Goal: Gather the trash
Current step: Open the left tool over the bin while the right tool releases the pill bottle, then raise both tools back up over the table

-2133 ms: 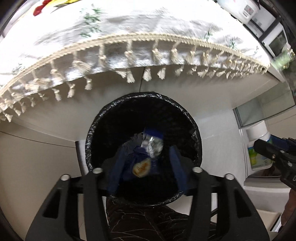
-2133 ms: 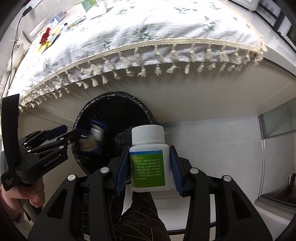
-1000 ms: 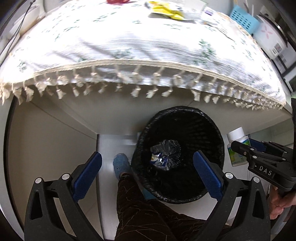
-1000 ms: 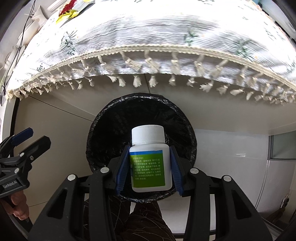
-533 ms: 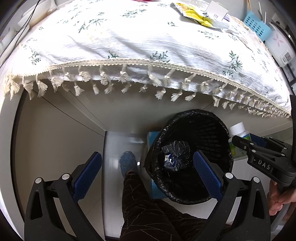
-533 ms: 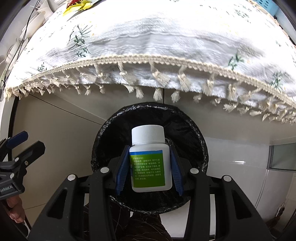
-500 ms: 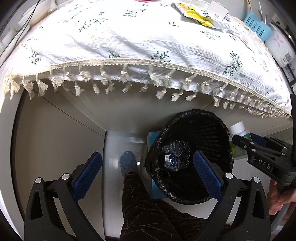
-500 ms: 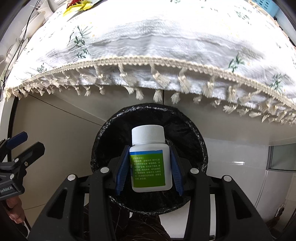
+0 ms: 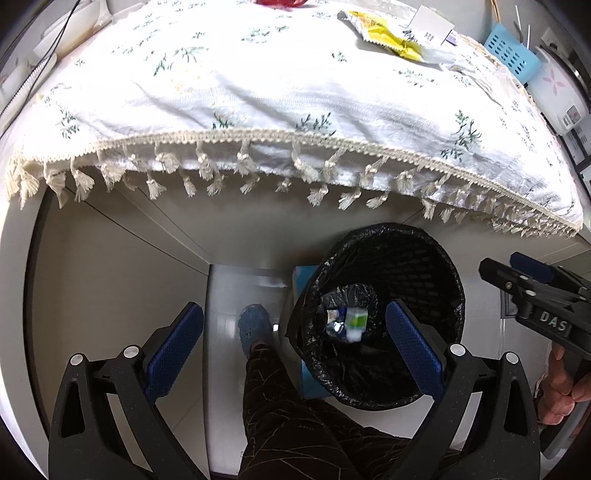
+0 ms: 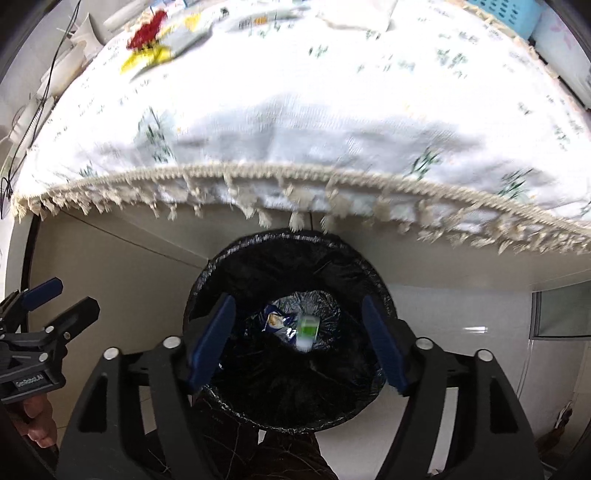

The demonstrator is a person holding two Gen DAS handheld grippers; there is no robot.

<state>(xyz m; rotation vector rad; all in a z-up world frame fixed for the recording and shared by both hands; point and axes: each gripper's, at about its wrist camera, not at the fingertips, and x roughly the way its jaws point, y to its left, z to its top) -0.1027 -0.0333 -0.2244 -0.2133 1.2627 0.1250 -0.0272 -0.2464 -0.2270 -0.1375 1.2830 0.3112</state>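
White bottle (image 10: pixel 307 329) lies inside the black bin (image 10: pixel 373 391); both jaws spread empty; next, wrappers (image 9: pixel 388 35) beyond the bin.

Right gripper (image 10: pixel 297 341) directly above trash bin (image 10: pixel 236 262), jaws spread, empty. Left gripper (image 9: pixel 293 343) beside it, jaws spread, empty.

White plastic bottle with green label (image 10: pixel 307 329), blurred, inside black bag-lined mesh trash bin (image 10: pixel 236 402), beside crumpled blue snack wrapper (image 10: pixel 275 320) at bottom.
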